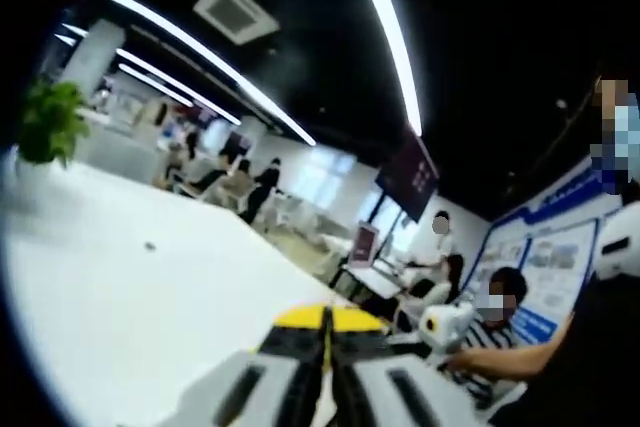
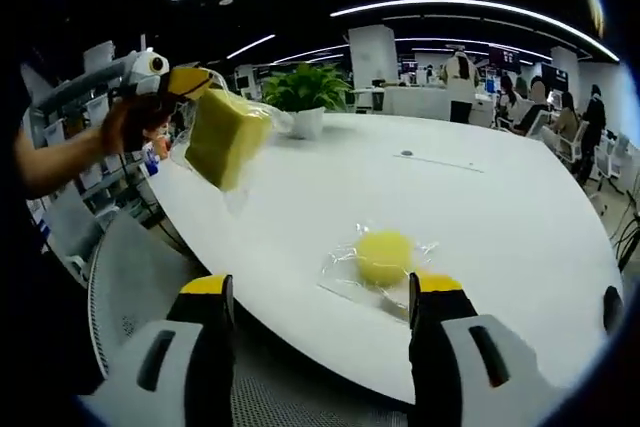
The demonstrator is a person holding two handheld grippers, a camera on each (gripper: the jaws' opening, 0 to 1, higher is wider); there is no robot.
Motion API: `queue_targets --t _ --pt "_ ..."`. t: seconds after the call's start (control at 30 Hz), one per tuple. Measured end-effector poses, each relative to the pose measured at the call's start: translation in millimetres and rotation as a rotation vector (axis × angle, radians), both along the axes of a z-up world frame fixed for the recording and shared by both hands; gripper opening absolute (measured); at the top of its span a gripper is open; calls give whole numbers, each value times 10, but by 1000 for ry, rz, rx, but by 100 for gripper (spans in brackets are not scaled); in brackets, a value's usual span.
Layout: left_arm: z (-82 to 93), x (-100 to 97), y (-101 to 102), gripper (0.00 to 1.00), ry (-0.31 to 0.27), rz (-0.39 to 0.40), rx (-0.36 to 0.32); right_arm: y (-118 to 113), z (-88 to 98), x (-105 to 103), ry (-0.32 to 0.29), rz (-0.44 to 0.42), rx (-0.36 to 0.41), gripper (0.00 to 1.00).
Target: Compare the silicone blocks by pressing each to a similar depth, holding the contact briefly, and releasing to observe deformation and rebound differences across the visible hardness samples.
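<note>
Two silicone samples visible in right gripper view. One yellow square block (image 2: 226,137) in clear wrap, lifted off white table (image 2: 500,217), far left, pinched at its upper edge by left gripper (image 2: 195,82), a hand (image 2: 135,122) behind it. One yellow round block (image 2: 384,256) in clear wrap, flat on table near front edge, close to right-hand jaw.

Right gripper (image 2: 322,297): jaws wide apart, grasping nothing, touching nothing.

Left gripper view: left gripper (image 1: 327,319) clenched, yellow tips together.

One potted plant (image 2: 305,97) at far side of table.

round block (image 2: 384,255) on table (image 2: 500,217), potted plant (image 2: 305,97) behind
</note>
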State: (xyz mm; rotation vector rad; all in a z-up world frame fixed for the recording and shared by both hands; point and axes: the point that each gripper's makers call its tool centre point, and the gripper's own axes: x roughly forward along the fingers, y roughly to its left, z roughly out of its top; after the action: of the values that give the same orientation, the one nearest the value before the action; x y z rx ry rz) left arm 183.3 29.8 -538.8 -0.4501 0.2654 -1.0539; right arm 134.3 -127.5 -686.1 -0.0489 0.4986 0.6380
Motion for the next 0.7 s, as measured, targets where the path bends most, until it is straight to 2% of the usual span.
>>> queue_targets --t 0.13,0.2,0.4,0.7 --pt "-135 36 20 0 22 19 6 -49 -92 -28 5 -14 -26 70" --pt "-263 57 19 0 59 24 2 -88 -134 -15 -12 -26 -60 73" --pt "-554 108 -12 0 101 47 33 -155 -274 -9 -4 -50 -107 79" --pt "-745 211 -36 0 137 78 36 -231 -401 -16 13 -70 -125 79"
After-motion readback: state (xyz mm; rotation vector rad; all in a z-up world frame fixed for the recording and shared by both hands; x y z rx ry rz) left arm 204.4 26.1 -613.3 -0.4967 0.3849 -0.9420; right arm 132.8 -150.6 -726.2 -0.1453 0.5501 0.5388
